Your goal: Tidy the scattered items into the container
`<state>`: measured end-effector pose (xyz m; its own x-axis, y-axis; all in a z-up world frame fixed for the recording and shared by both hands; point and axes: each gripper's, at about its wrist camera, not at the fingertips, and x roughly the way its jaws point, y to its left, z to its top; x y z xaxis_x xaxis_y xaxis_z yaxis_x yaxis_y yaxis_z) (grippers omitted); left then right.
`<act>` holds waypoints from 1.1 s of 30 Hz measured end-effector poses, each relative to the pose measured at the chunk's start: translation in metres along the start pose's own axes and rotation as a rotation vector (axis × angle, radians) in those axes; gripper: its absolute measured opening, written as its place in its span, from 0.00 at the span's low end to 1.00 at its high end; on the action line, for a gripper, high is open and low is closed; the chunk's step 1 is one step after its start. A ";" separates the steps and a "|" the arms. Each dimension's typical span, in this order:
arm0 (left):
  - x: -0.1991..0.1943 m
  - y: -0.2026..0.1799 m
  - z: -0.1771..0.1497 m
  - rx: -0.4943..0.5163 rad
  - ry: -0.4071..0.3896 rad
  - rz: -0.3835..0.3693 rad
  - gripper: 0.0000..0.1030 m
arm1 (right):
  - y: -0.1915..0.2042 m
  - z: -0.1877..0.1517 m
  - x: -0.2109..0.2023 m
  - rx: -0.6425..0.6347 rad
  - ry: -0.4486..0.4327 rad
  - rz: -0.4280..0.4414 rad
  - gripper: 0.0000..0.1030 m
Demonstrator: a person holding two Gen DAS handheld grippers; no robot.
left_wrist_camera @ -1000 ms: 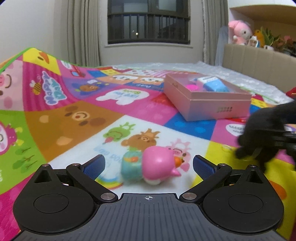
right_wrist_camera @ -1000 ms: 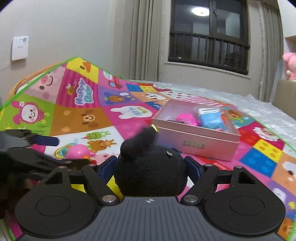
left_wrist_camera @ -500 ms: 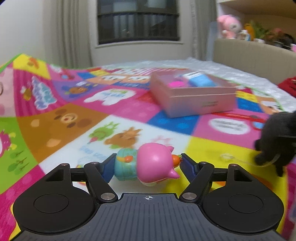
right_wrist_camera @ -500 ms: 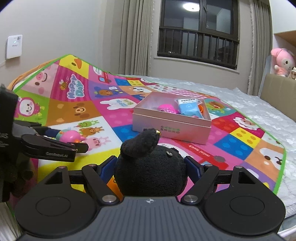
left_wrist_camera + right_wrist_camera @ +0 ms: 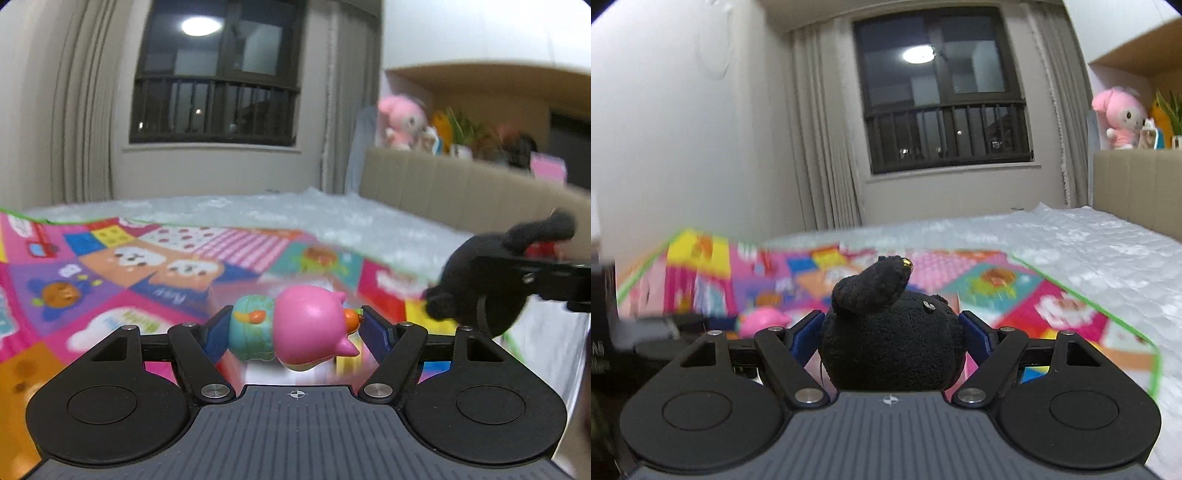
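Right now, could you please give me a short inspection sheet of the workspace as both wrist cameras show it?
Surface: colourful play mat on a bed with a white cover.
Job's things: pink toy figure and black plush toy, both lifted; container not seen.
Clutter: nothing seen.
Grippers: left gripper shut on the figure; right gripper shut on the plush.
Cables: nothing seen.
Surroundings: dark window, curtains, pink plush on the headboard shelf.

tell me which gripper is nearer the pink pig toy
Left. The left gripper is shut on the pink pig toy, one pad at each end. The right gripper, holding the black plush toy, is off to the pig's right, apart from it.
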<state>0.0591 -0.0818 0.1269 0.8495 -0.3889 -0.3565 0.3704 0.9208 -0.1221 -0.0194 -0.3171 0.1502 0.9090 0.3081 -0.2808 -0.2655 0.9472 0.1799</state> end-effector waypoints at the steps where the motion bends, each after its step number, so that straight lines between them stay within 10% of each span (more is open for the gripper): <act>1: 0.014 0.006 0.010 -0.028 -0.009 -0.014 0.75 | -0.007 0.012 0.021 0.038 -0.009 0.007 0.77; 10: 0.099 0.055 0.000 -0.194 0.050 -0.036 0.97 | -0.082 0.009 0.142 0.371 0.082 0.078 0.94; 16: 0.082 0.044 -0.052 -0.158 0.077 0.004 1.00 | -0.094 -0.031 0.148 0.317 0.169 -0.047 1.00; 33: 0.051 0.055 -0.073 -0.099 0.174 0.028 1.00 | -0.033 -0.042 0.189 0.179 0.385 0.077 1.00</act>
<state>0.0958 -0.0487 0.0344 0.7780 -0.3607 -0.5144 0.3018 0.9327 -0.1975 0.1479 -0.2860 0.0520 0.6935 0.4199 -0.5854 -0.2367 0.9003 0.3654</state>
